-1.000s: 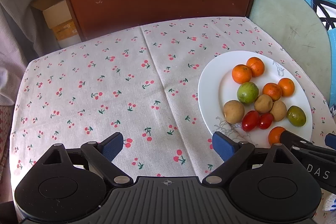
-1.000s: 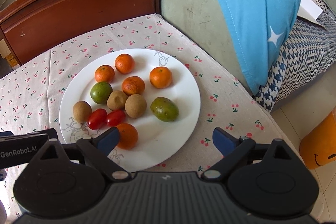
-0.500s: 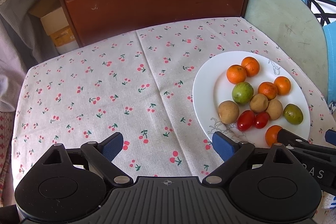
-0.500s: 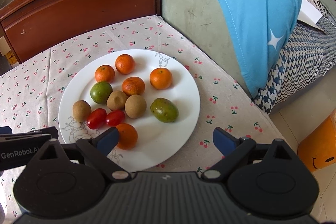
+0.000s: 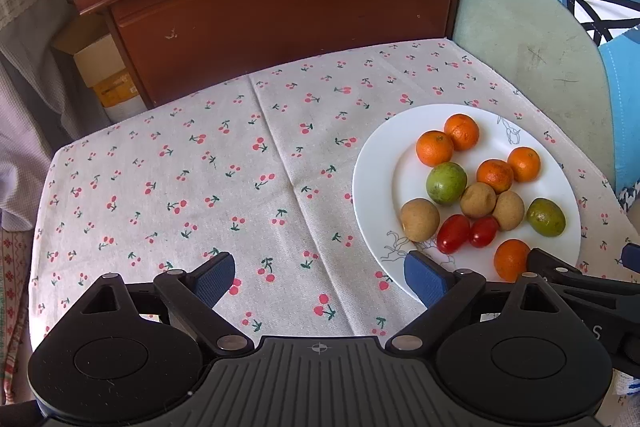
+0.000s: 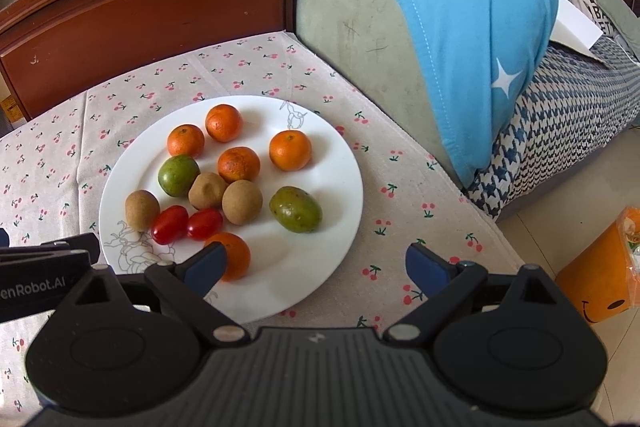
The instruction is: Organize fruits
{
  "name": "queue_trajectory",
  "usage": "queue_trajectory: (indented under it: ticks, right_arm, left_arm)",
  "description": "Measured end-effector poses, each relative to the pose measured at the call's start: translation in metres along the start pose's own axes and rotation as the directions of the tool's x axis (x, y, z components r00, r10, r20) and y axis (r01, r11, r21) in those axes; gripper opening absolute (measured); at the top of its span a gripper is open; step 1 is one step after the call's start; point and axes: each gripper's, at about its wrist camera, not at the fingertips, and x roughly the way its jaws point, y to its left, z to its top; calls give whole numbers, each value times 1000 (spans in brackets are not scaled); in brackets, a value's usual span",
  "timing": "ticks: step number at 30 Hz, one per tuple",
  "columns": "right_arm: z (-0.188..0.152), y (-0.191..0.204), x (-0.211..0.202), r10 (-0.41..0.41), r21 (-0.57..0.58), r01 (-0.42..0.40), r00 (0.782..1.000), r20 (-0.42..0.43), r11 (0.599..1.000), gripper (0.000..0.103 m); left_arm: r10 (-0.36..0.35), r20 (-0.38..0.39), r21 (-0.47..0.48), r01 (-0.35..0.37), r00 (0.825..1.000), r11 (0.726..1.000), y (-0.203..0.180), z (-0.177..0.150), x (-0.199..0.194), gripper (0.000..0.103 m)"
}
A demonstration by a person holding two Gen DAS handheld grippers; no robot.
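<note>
A white plate (image 5: 372, 187) (image 6: 340, 163) on the cherry-print cloth holds several oranges (image 6: 290, 150), two green fruits (image 6: 295, 209), three brown fruits (image 6: 241, 201) and two red tomatoes (image 6: 204, 223). My left gripper (image 5: 320, 273) is open and empty, above the cloth just left of the plate's near edge. My right gripper (image 6: 316, 263) is open and empty over the plate's near edge, its left finger beside the nearest orange (image 6: 234, 254). That orange shows in the left wrist view (image 5: 510, 259) too.
A dark wooden headboard (image 5: 280, 7) stands behind the table. A green sofa with a blue cushion (image 6: 480, 27) borders the right edge. An orange bag (image 6: 600, 267) sits on the floor at the right. Boxes (image 5: 104, 75) stand at the back left.
Both grippers have drawn back and up a little; the plate and table look slightly farther off. Nothing was grasped or moved on the plate.
</note>
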Motion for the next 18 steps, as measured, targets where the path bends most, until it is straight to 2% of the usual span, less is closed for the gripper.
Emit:
queue_trajectory:
  ticks: [18]
  right_arm:
    - [-2,0,-19,-35,-28,35,999,23,999,96]
  left_arm:
    - [-14,35,25,13,999,1000,-3,-3,-18,93]
